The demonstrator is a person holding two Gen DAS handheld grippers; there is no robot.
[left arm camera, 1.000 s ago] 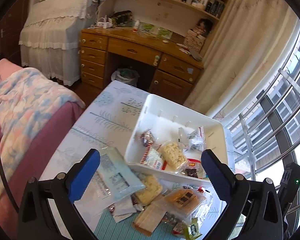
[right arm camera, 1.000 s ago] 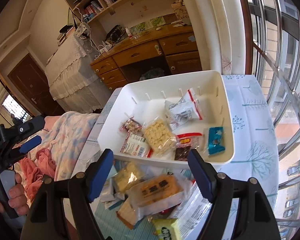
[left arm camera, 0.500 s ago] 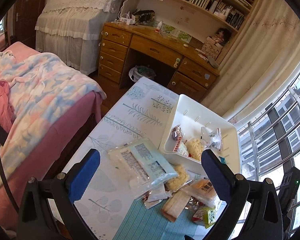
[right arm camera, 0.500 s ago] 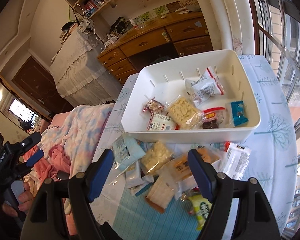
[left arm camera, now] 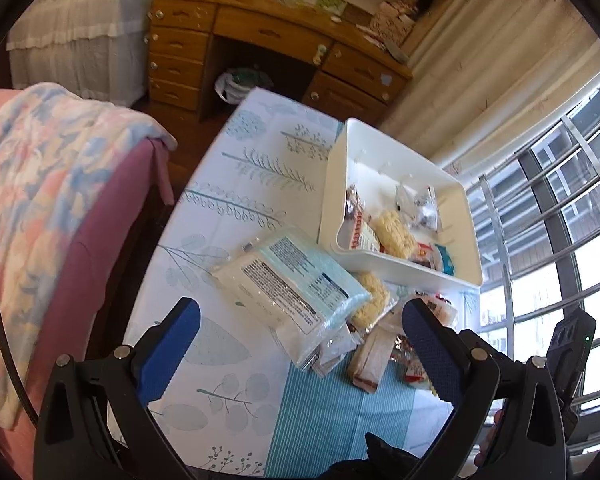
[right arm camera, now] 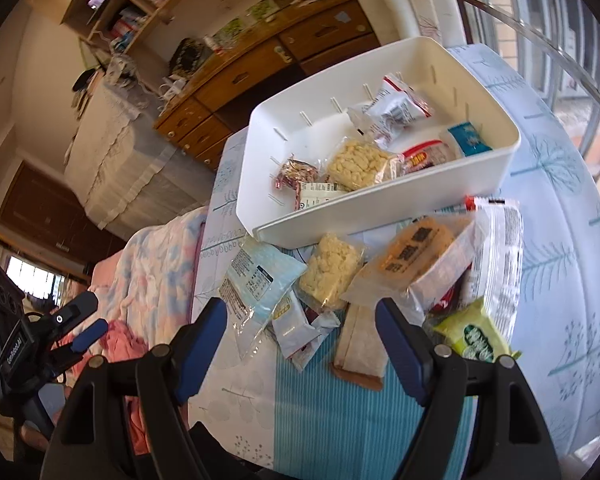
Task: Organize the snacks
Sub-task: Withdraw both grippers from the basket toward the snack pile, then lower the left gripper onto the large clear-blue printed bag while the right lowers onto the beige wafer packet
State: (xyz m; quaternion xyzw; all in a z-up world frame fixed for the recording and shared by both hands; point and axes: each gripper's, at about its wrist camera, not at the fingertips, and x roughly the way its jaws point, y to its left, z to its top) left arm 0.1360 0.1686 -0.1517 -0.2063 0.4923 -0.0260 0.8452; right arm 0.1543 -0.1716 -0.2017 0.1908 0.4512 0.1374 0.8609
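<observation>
Both grippers hang over the near end of the table with jaws spread wide and nothing between the blue pads: the left gripper [left arm camera: 300, 336] above the pale blue packet [left arm camera: 288, 276], the right gripper [right arm camera: 300, 332] above a small white sachet [right arm camera: 296, 324] and a flat brown-edged wafer pack [right arm camera: 360, 348]. Neither touches a snack.

Loose snacks lie in a heap on the tablecloth [right arm camera: 560, 280], just near of the white bin [right arm camera: 380, 216]. In the right wrist view the pale blue packet [right arm camera: 256, 284] is at the left of the heap, its far corner close to the bin's near wall. Beside it to the right lies a clear bag of pale puffed pieces [right arm camera: 332, 272], then an orange bar in a clear wrapper [right arm camera: 412, 252], then a long white-and-clear bag [right arm camera: 496, 248] at the right edge. A green packet [right arm camera: 476, 336] lies near of that bag, just right of the right gripper's right finger.

Inside the bin, toward its near side, sit a second bag of puffed pieces [right arm camera: 356, 164], a small reddish sweet wrapper [right arm camera: 296, 172], a white label pack [right arm camera: 320, 192], a red-printed pack [right arm camera: 424, 156], a blue sachet [right arm camera: 468, 140] and a crumpled silver-and-red bag [right arm camera: 392, 108]. Its far half is bare.

Left of the table is a bed with a pastel blanket [left arm camera: 40, 184]; beyond the table's far end stands a wooden desk [left arm camera: 276, 40], with curtains and a barred window [left arm camera: 560, 216] to the right. At the left edge of the right wrist view the left gripper's handle shows, with a hand [right arm camera: 40, 432] under it.
</observation>
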